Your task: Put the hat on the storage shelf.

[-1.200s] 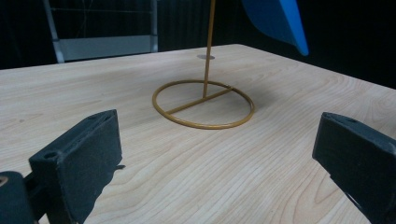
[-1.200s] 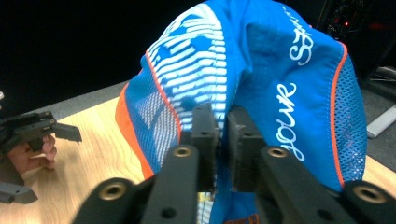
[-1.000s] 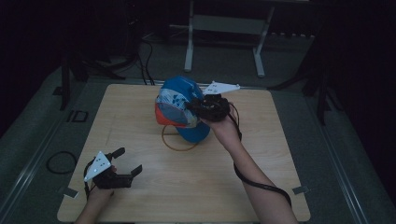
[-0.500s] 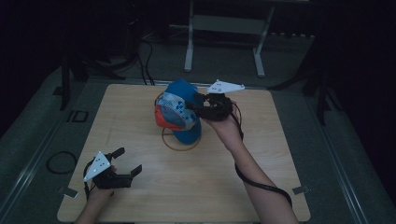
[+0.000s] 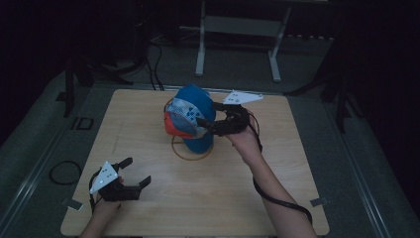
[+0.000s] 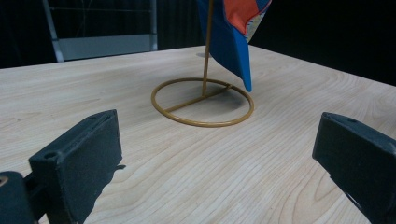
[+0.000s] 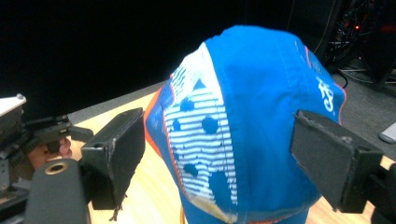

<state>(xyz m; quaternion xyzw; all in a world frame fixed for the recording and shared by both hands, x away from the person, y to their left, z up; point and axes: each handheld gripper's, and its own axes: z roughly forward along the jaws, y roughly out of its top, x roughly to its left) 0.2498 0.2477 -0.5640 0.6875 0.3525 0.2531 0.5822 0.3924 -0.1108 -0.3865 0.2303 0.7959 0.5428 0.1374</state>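
A blue cap [image 5: 194, 118] with a striped panel and an orange patch sits atop a thin wire stand [image 5: 190, 149] just above the centre of the high view, on a pale wooden table [image 5: 277, 178]. The stand's ring base lies flat on the wood, and its upright rod rises into the cap.

The right gripper [image 5: 210, 124], at centre frame in the high view, points toward the left of the picture at the cap's side. Its jaws have just been opening and now stand spread on either side of the cap. In the right gripper view the cap [image 7: 252, 126] fills the middle of the frame between the two black pads [image 7: 119, 154], with a sliver of daylight at each side, so nothing presses on the cloth.

The left gripper [image 5: 132, 173] rests low at the lower left of the high view, well apart from the stand, jaws spread with nothing between them. In the left gripper view the gold ring [image 6: 202, 101] lies in the upper middle of the frame on the wood, and the cap's blue edge [image 6: 232, 42] hangs down at the top, its tip just above the ring.
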